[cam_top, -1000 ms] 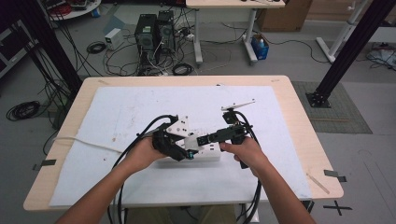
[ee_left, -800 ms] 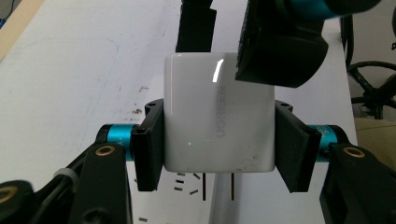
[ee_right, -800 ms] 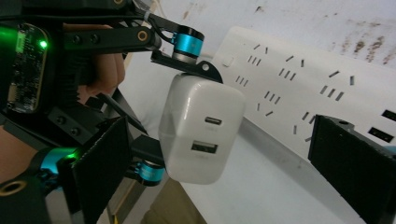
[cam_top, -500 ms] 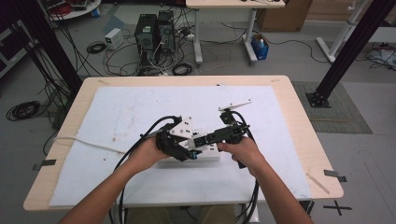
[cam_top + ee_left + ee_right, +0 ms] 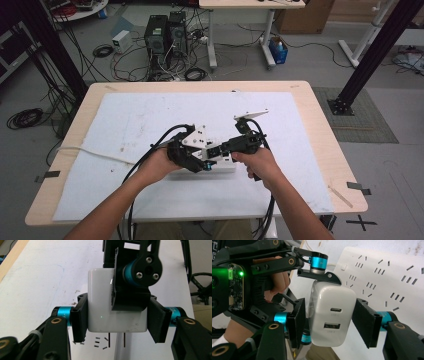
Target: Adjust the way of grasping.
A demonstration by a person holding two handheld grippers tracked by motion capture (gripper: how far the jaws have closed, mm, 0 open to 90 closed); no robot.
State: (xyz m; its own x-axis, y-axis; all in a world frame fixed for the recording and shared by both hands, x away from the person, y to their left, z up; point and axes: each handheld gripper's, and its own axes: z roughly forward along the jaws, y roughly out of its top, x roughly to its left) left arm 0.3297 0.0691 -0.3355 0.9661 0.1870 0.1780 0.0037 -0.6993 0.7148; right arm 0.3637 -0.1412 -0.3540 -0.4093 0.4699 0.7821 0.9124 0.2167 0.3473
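– Two grippers on one charger: which one carries it?

– By the look of it, the left gripper [image 5: 117,320]. Its pads sit against both flanks of the white charger [image 5: 105,302], closed to the width of the block. The charger hangs just above the power strip [image 5: 387,272], which lies by the middle of the table's [image 5: 320,125] near edge, and its prongs [image 5: 124,340] point down at the slots.

– And the right gripper [image 5: 330,322]?

– Its jaws straddle the charger narrowly, crosswise to the left pair. Whether they press on it cannot be told, since a thin gap seems to show at each pad.

– So how should the person seat the plug?

– Probably by keeping the left grip firm and the prongs square to one pair of slots, then lowering straight. The right gripper can push on the body rather than pinch it. A tilt would likely jam the prongs or shove the strip.

– What differs from a second ago?

– Little: the hands stay at the same spot, and the grippers have closed in slightly on each other
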